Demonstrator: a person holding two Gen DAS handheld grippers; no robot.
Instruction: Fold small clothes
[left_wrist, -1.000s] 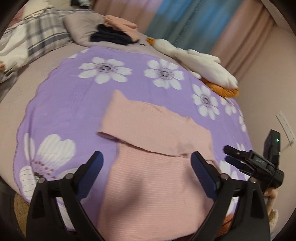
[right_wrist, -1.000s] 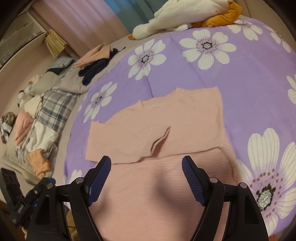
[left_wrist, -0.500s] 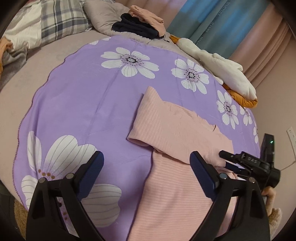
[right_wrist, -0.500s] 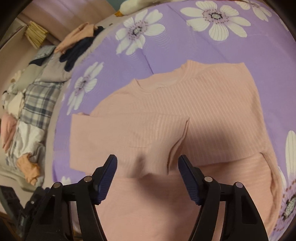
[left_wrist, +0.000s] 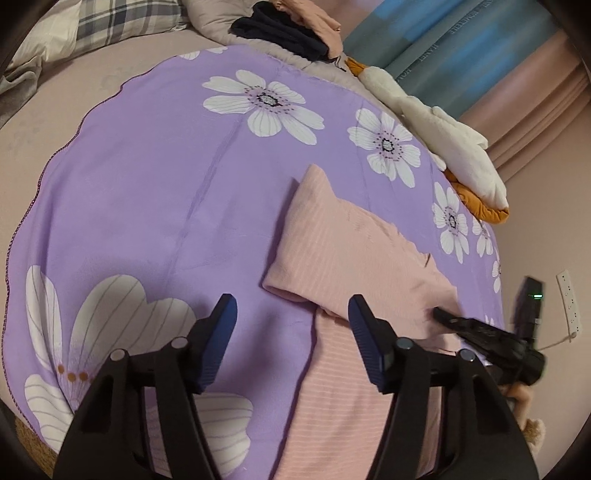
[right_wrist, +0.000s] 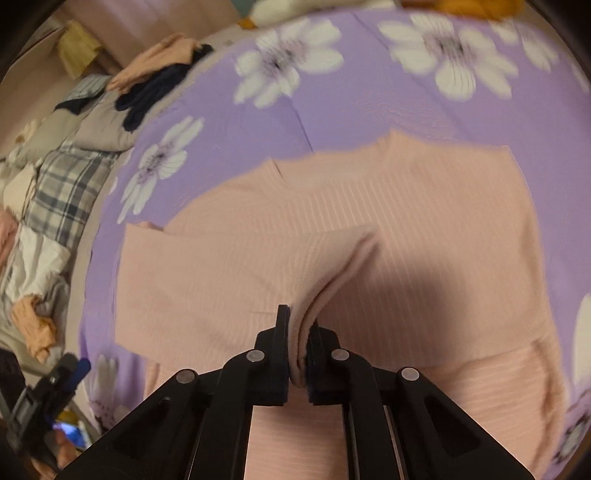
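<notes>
A pink ribbed sweater (right_wrist: 424, 221) lies flat on the purple flowered blanket (right_wrist: 369, 99), with one sleeve folded across its body. My right gripper (right_wrist: 298, 332) is shut on the cuff end of that folded sleeve (right_wrist: 221, 277), pinching a ridge of fabric. In the left wrist view the sweater (left_wrist: 354, 243) lies right of centre. My left gripper (left_wrist: 291, 321) is open and empty, low over the blanket (left_wrist: 147, 184) at the sweater's left edge. The right gripper (left_wrist: 443, 317) shows there, touching the sweater.
A white and orange plush toy (left_wrist: 454, 147) lies at the blanket's far right edge. A pile of dark and pink clothes (left_wrist: 295, 26) sits at the back. Plaid bedding (right_wrist: 62, 184) and loose garments lie to the left. A wall socket (left_wrist: 569, 299) is at right.
My right gripper came down onto the sweater and shut on the folded sleeve's cuff. My left gripper moved left off the sweater, narrowed its opening and stayed empty.
</notes>
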